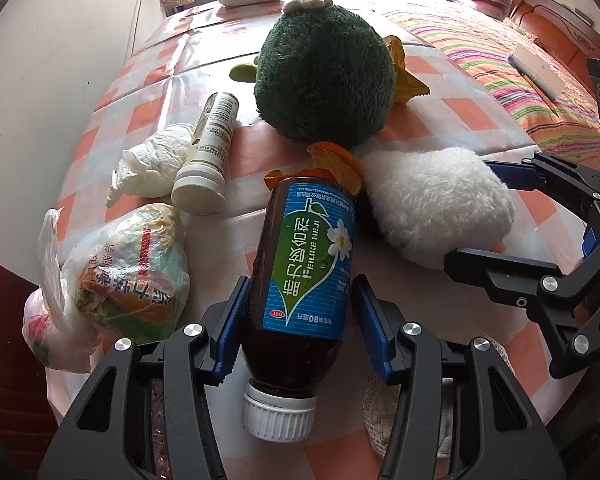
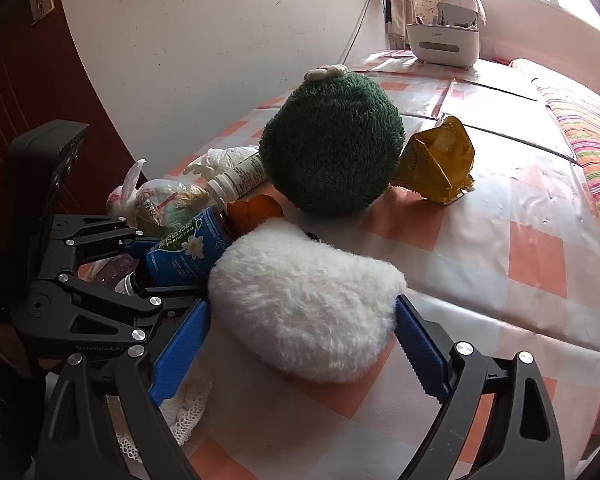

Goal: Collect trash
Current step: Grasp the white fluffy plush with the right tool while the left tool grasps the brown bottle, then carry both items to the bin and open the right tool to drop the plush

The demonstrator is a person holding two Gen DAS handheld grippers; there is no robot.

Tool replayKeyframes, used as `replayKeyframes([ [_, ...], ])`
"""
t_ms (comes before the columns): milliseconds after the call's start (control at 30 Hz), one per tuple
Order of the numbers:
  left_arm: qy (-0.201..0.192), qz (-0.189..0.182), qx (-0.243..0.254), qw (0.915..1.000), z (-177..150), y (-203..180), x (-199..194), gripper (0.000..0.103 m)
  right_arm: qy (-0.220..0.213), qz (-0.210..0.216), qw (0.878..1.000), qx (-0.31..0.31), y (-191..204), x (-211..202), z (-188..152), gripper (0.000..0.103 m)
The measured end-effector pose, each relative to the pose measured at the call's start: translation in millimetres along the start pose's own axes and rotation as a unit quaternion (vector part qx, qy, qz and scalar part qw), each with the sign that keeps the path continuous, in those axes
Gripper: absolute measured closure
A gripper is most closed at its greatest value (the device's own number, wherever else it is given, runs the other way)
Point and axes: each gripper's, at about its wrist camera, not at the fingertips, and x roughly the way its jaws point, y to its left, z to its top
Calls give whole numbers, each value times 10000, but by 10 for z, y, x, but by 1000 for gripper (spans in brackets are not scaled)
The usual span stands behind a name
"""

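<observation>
A brown medicine bottle [image 1: 300,264] with a blue label and white cap lies on the checked tablecloth [image 1: 460,112], cap toward me. My left gripper [image 1: 300,284] straddles it, both blue pads against its sides. Left of it lie a white tube [image 1: 210,152], a crumpled tissue [image 1: 152,168] and a knotted plastic bag of trash [image 1: 120,276]. My right gripper [image 2: 302,304] has its pad tips pressed into the white body [image 2: 304,300] of a plush duck with a green head [image 2: 332,140]. A yellow wrapper [image 2: 436,164] lies beside that head.
A white organiser box [image 2: 444,44] stands at the table's far end. The wall [image 2: 220,40] runs along the left side and a bed with a striped blanket [image 2: 592,152] along the right. A lace doily [image 2: 188,408] hangs at the near table edge.
</observation>
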Motion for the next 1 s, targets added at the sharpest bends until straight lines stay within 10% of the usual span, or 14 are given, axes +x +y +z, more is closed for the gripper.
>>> replayKeyframes([
  [233, -154, 208, -153, 9995, -5, -52, -43, 61, -158, -110, 9996, -182, 21, -97, -34, 44],
  [1000, -1380, 113, -43, 9904, 72, -690, -649, 61, -943, -382, 9943, 322, -291, -914, -333, 45],
])
